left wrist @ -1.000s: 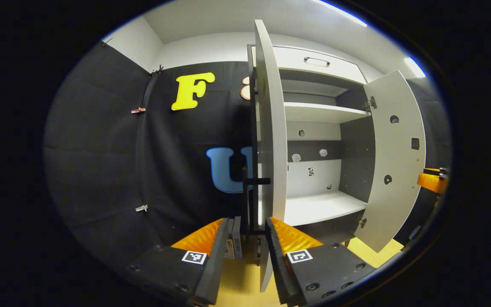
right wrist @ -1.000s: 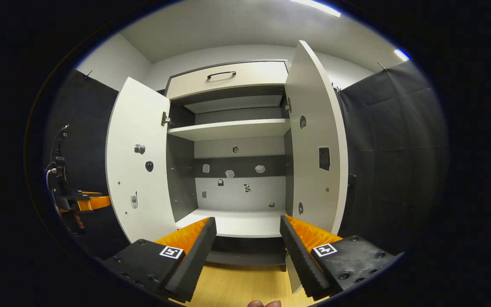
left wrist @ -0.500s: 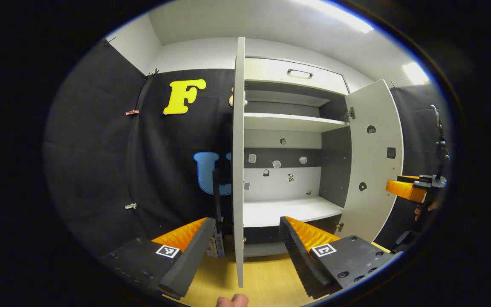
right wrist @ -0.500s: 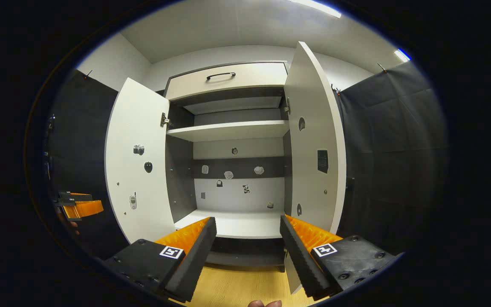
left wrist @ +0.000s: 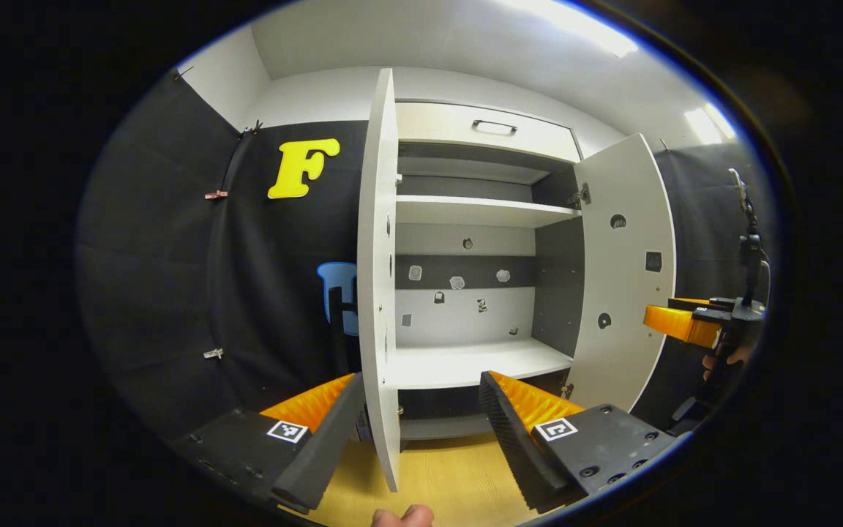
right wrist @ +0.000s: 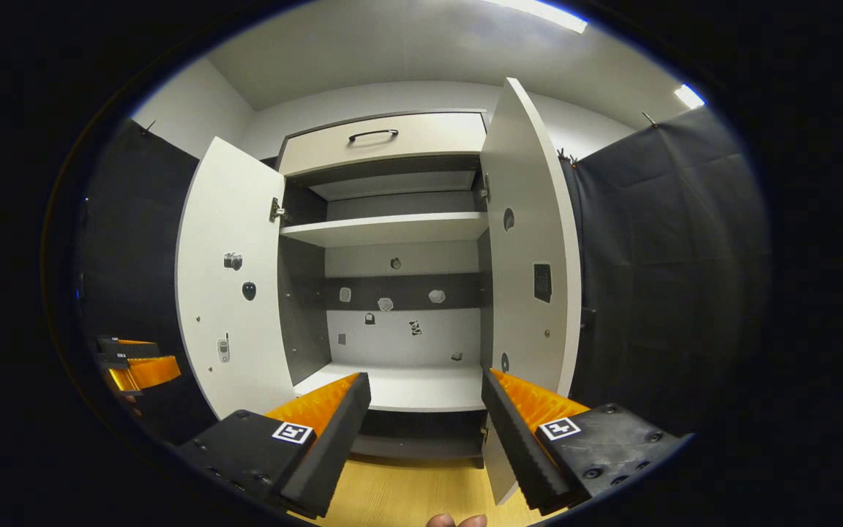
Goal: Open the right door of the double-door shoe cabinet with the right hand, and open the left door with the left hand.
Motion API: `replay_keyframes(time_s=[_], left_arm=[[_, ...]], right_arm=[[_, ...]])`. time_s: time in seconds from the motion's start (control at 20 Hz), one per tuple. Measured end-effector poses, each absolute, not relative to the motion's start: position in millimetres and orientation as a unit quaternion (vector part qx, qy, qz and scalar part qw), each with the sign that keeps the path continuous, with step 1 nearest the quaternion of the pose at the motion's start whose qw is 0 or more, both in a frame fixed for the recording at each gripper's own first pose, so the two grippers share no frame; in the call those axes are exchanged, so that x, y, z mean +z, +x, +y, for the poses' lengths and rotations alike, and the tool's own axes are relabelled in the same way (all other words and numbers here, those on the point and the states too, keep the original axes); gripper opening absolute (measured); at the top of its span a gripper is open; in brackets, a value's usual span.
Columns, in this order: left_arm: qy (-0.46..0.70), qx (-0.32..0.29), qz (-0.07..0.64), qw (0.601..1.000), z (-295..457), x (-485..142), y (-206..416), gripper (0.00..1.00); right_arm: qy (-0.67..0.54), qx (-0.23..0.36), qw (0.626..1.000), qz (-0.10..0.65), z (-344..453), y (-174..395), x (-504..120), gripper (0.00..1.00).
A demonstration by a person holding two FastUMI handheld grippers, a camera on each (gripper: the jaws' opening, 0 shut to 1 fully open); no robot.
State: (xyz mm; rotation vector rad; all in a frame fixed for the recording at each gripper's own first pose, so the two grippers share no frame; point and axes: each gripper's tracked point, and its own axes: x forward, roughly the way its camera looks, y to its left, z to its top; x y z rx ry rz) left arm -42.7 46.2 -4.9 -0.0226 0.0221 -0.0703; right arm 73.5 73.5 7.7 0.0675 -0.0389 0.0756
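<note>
Grippers: left gripper [left wrist: 418,432] released, astride left door [left wrist: 379,293] edge, untouching; right gripper [right wrist: 425,432] released, empty | doors: right door [right wrist: 531,293] and left both swung out from shoe cabinet [right wrist: 392,241] | step: likely finished; back straight off, door edges near.

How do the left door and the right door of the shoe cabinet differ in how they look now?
In the right gripper view, the left door shows its broad inner face, while the right door looks narrower, turned more edge-on. The left door carries a small camera-shaped sticker; the right door carries a dark square one. Both are white and open, and both grippers, left gripper and right gripper, are open.
</note>
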Motion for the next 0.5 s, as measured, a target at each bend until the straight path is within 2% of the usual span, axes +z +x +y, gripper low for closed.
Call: replay_keyframes(time_s=[0.5], left_arm=[[-0.017,-0.023,0.005,1.000,52.0,-4.4,-36.7,0.97]], right_arm=[[0.040,0.038,0.998,-0.025,76.1,73.0,9.3,0.96]])
